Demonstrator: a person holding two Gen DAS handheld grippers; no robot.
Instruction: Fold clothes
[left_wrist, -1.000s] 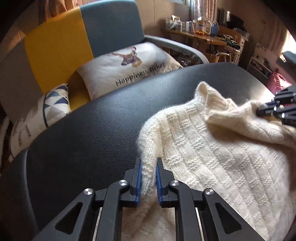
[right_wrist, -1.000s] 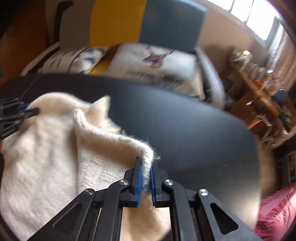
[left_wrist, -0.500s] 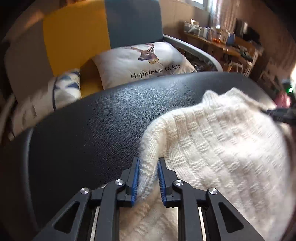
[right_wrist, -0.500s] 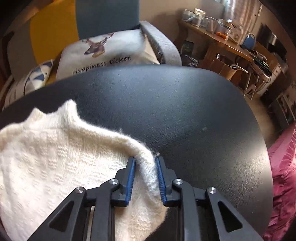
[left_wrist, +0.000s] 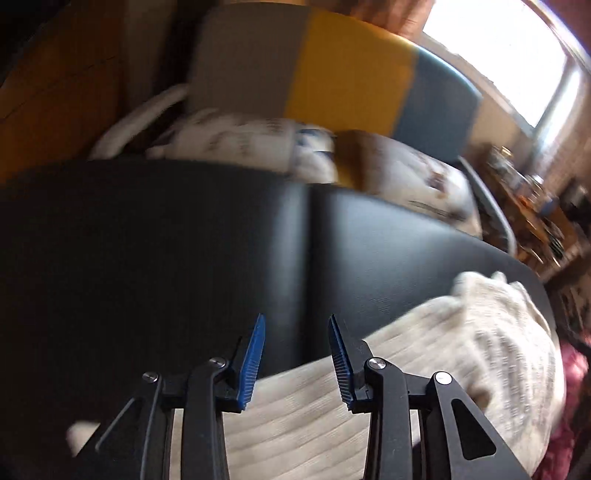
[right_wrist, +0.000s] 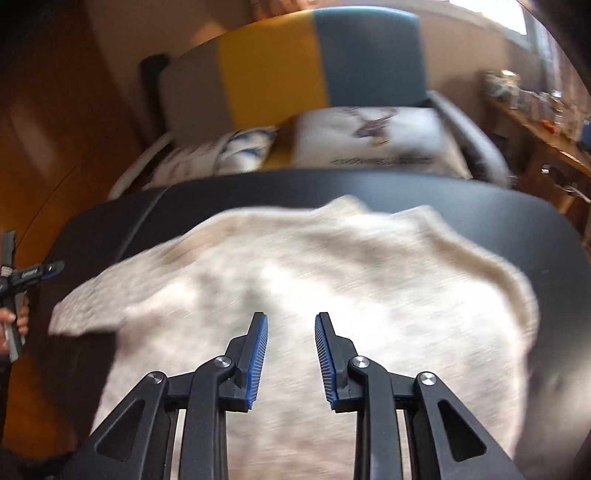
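While its blue-padded jaws stand apart with nothing between them, the left gripper (left_wrist: 297, 334) hangs over the bare dark surface of the black table (left_wrist: 184, 240), just off the near left edge of the cream knitted sweater (left_wrist: 461, 354). The sweater runs from beneath that gripper's right finger away to the right, its far end bunched near the table's right rim. The right gripper (right_wrist: 291, 332) is likewise released, both fingers spread and empty, poised above the middle of the sweater (right_wrist: 332, 266), which lies spread across the table (right_wrist: 498, 206) with a flap sticking out at the near left. In the right wrist view the left gripper (right_wrist: 37, 275) shows at the far left edge, with a person's fingers (right_wrist: 16, 319) around its handle. Beyond the table's far side stands a sofa (right_wrist: 295, 74) with a grey, yellow and blue back, and two printed cushions (right_wrist: 369, 136) lie on its seat. Both views are blurred.
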